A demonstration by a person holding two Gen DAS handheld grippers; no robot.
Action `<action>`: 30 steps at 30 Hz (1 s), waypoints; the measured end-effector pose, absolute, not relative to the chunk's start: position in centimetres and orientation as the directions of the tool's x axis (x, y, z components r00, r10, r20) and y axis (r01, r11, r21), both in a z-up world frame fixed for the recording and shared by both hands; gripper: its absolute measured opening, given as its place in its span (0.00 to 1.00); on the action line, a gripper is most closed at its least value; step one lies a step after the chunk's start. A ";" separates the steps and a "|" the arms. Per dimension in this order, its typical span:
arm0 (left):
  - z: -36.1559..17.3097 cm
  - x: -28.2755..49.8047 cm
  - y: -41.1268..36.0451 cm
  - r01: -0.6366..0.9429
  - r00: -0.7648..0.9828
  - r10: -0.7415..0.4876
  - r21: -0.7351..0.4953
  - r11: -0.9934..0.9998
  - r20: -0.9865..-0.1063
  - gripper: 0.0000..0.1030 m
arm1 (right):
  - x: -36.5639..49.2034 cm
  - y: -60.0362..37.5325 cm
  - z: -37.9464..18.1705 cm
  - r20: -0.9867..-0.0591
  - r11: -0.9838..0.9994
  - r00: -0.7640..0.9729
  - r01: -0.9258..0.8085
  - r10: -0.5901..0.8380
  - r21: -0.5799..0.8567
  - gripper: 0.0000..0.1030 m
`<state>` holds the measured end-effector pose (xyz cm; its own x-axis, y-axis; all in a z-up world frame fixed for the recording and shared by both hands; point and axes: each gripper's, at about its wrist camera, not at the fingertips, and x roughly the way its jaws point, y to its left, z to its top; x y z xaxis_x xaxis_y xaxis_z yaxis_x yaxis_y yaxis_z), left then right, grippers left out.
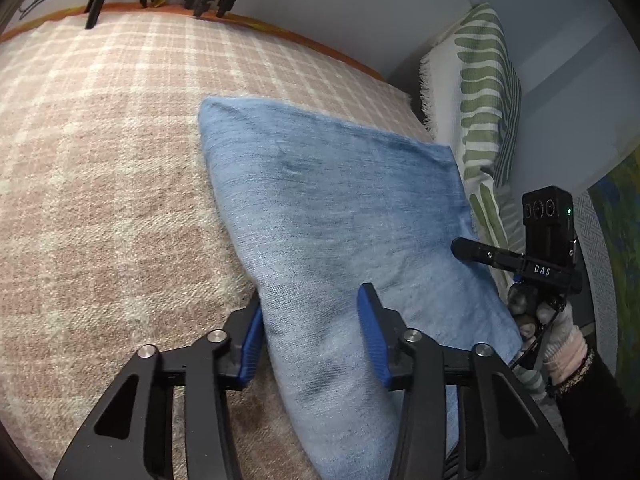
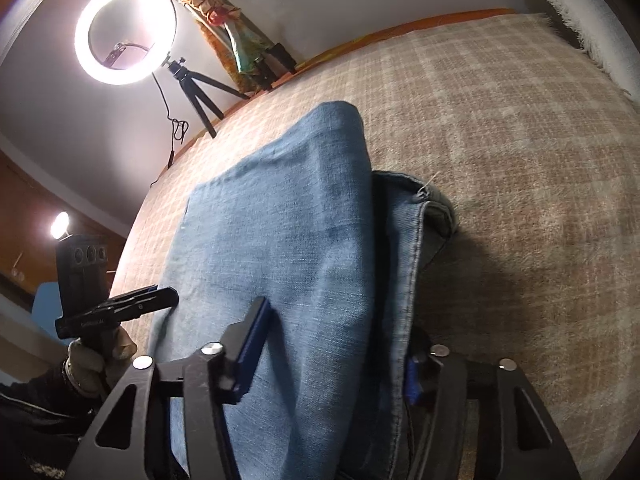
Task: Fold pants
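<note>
Blue denim pants point(image 1: 340, 216) lie folded on a pink-and-cream plaid blanket point(image 1: 100, 168). My left gripper point(image 1: 310, 320) is open, its blue pads straddling the near left edge of the pants. My right gripper point(image 2: 336, 344) is open over the pants point(image 2: 288, 232); its left pad point(image 2: 252, 344) lies on top of the fabric and its right pad is mostly hidden behind a raised fold with a stitched seam. The right gripper also shows in the left wrist view point(image 1: 464, 248), at the pants' right edge. The left gripper shows in the right wrist view point(image 2: 164, 300) at their left edge.
A white cushion with green leaf print point(image 1: 480, 92) stands at the right of the bed. A lit ring light on a black tripod point(image 2: 124, 28) stands at the bed's far edge, next to a folded colourful cloth point(image 2: 224, 28). A grey wall lies behind.
</note>
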<state>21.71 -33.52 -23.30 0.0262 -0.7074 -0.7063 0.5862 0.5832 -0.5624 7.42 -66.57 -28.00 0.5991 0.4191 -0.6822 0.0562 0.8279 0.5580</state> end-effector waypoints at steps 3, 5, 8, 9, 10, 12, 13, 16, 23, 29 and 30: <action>-23.2 21.6 -34.0 0.595 0.028 -0.705 -0.554 0.582 -0.709 0.33 | 6.9 -66.4 -27.4 -0.698 0.853 0.601 0.053 0.388 0.520 0.41; -23.3 21.7 -34.0 0.596 0.027 -0.706 -0.555 0.580 -0.708 0.33 | 7.0 -66.3 -27.3 -0.703 0.860 0.600 0.046 0.383 0.508 0.41; -23.6 21.9 -34.1 0.594 0.018 -0.708 -0.562 0.576 -0.706 0.33 | 7.5 -66.5 -27.8 -0.704 0.839 0.585 0.070 0.403 0.539 0.53; -23.7 21.9 -34.2 0.596 0.020 -0.710 -0.562 0.573 -0.704 0.33 | 7.6 -66.3 -27.9 -0.706 0.843 0.589 0.075 0.394 0.533 0.53; -23.6 21.8 -34.3 0.599 0.023 -0.710 -0.559 0.573 -0.704 0.33 | 7.7 -66.0 -27.8 -0.712 0.853 0.592 0.077 0.378 0.517 0.51; -23.2 21.6 -34.5 0.622 0.038 -0.707 -0.536 0.570 -0.707 0.28 | 7.7 -65.2 -27.2 -0.726 0.878 0.598 0.077 0.338 0.472 0.39; -23.0 21.4 -34.5 0.631 0.046 -0.710 -0.531 0.566 -0.703 0.25 | 7.6 -65.1 -26.7 -0.732 0.887 0.602 0.082 0.319 0.454 0.34; -22.3 21.5 -34.6 0.641 0.050 -0.723 -0.533 0.552 -0.689 0.19 | 7.3 -64.9 -25.3 -0.746 0.904 0.610 0.108 0.269 0.414 0.19; -20.7 21.7 -34.2 0.658 0.053 -0.749 -0.541 0.524 -0.661 0.16 | 7.0 -62.9 -22.1 -0.743 0.944 0.641 0.090 0.190 0.318 0.15; -18.5 22.0 -34.1 0.692 0.078 -0.773 -0.523 0.497 -0.630 0.15 | 7.4 -61.8 -19.1 -0.715 0.960 0.680 0.058 0.164 0.275 0.14; -18.0 22.2 -34.1 0.698 0.086 -0.777 -0.519 0.494 -0.624 0.15 | 7.4 -61.8 -18.7 -0.707 0.961 0.689 0.057 0.160 0.272 0.14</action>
